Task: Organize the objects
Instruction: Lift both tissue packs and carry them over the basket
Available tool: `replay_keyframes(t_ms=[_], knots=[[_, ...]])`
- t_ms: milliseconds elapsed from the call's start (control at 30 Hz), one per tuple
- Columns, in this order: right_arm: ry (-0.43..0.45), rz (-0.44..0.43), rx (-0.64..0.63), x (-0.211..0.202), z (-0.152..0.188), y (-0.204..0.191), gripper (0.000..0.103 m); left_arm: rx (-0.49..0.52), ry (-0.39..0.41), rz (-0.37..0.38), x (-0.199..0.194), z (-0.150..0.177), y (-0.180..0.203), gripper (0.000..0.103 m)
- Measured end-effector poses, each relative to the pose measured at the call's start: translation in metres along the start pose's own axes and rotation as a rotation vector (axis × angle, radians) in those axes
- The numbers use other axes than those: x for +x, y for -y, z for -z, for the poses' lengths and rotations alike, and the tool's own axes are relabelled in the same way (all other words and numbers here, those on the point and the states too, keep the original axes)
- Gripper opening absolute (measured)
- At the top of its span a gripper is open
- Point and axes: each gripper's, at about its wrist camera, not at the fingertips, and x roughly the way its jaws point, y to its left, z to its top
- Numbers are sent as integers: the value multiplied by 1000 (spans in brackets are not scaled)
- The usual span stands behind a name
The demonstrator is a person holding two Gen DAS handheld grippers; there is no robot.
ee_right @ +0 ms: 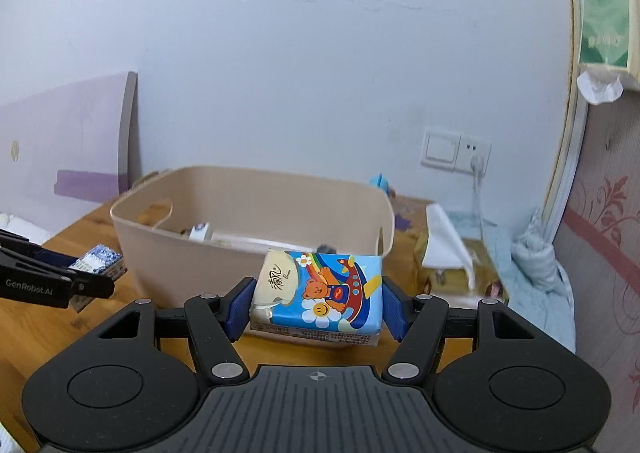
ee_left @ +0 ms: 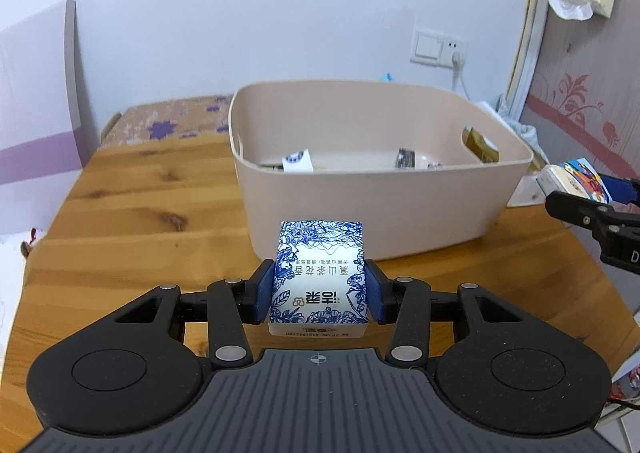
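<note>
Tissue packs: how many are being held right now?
2. Blue floral pack in the left gripper; bear cartoon pack in the right gripper. Both outside the bin, whose contents are partly hidden.

Each black claw (ee_left: 319, 289) (ee_right: 316, 307) has blue pads (ee_left: 264, 287), silver screws and a ribbed grey base.

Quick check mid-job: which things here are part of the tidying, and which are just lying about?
In the job:
- blue-and-white tissue pack, clamped in left gripper
- cartoon bear tissue pack, clamped in right gripper
- beige bin

Lying about:
- wall tissue box
- light-blue cloth
</note>
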Motion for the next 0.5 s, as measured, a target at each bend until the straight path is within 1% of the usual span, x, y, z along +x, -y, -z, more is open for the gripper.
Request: replay_keyframes(t_ms=[267, 500], knots=[[39, 7, -45, 6, -21, -7, 63, 17, 74, -20, -8, -26, 0, 47], [75, 7, -61, 12, -42, -8, 63, 36, 116, -34, -4, -49, 3, 47]])
